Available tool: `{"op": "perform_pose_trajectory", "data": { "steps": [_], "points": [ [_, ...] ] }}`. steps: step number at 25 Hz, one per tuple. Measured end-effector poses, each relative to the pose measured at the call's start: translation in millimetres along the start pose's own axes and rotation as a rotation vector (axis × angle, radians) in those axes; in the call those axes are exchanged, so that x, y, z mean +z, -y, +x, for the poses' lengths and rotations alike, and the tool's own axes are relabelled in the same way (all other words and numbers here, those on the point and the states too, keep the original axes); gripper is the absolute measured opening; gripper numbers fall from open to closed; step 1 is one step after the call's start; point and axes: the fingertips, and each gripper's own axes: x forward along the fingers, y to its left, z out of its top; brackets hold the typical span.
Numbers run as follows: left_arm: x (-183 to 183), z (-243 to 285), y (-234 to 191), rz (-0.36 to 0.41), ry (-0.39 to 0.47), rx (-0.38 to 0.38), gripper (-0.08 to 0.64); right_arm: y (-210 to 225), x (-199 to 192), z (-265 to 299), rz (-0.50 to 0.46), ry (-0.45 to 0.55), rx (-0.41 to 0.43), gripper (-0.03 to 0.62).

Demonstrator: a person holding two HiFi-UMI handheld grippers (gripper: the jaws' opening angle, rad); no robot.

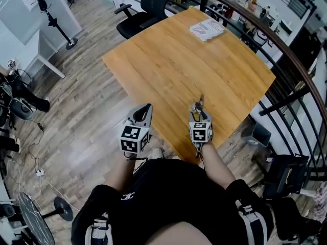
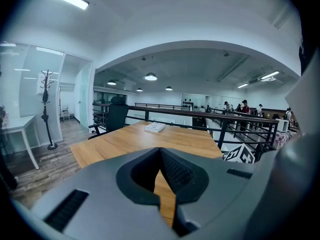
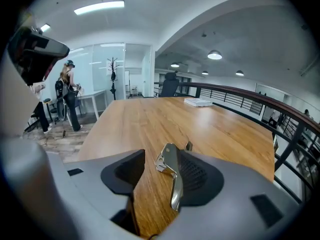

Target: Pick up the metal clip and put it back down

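Observation:
The metal clip (image 3: 173, 181), a bent silver strip, stands between the jaws of my right gripper (image 3: 162, 156). It leans on the right pad (image 3: 197, 176), and a wide gap separates it from the left pad (image 3: 127, 171), so the jaws are open. Whether it rests on the wooden table (image 3: 150, 119) I cannot tell. In the head view the right gripper (image 1: 199, 106) hangs over the table's near edge, with the clip (image 1: 200, 102) at its tips. My left gripper (image 1: 148, 107) sits off the table's near left edge; its jaws (image 2: 160, 151) meet at the tips with nothing between them.
A white booklet (image 1: 207, 29) lies at the table's far end, with a black office chair (image 1: 143, 9) behind it. A dark railing (image 1: 286, 55) runs along the table's right side. A person (image 3: 67, 91) stands far off to the left by a desk.

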Motion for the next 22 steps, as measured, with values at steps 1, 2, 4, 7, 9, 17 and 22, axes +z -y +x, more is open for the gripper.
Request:
{"op": "perform_pose_trajectory", "data": {
  "steps": [1, 2, 4, 7, 9, 17, 22],
  "points": [
    [-0.1, -0.6, -1.0, -0.001, 0.000, 0.006, 0.011, 0.4, -3.2, 2.3, -0.007, -0.012, -0.002, 0.232],
    [0.0, -1.8, -2.5, -0.003, 0.001, 0.011, 0.011, 0.7, -6.0, 5.2, -0.017, -0.023, -0.006, 0.232],
    [-0.4, -4.6, -6.8, -0.006, 0.003, 0.024, 0.011, 1.2, -9.6, 12.4, -0.043, -0.043, -0.018, 0.230],
    [-3.9, -7.1, -11.6, -0.014, 0.001, 0.044, 0.011, 6.2, -16.3, 26.7, -0.100, -0.085, -0.051, 0.227],
    [-7.1, -8.6, -14.7, -0.021, -0.003, 0.058, 0.011, 9.2, -20.3, 35.9, -0.140, -0.106, -0.063, 0.225],
    [-13.0, -18.9, -27.9, -0.031, -0.010, 0.097, 0.011, 10.6, -23.7, 51.9, -0.219, -0.124, -0.089, 0.119],
    [-10.7, -11.6, -25.3, -0.024, -0.008, 0.077, 0.011, 22.2, -11.0, 43.5, -0.225, -0.072, -0.160, 0.069]
  ]
}}
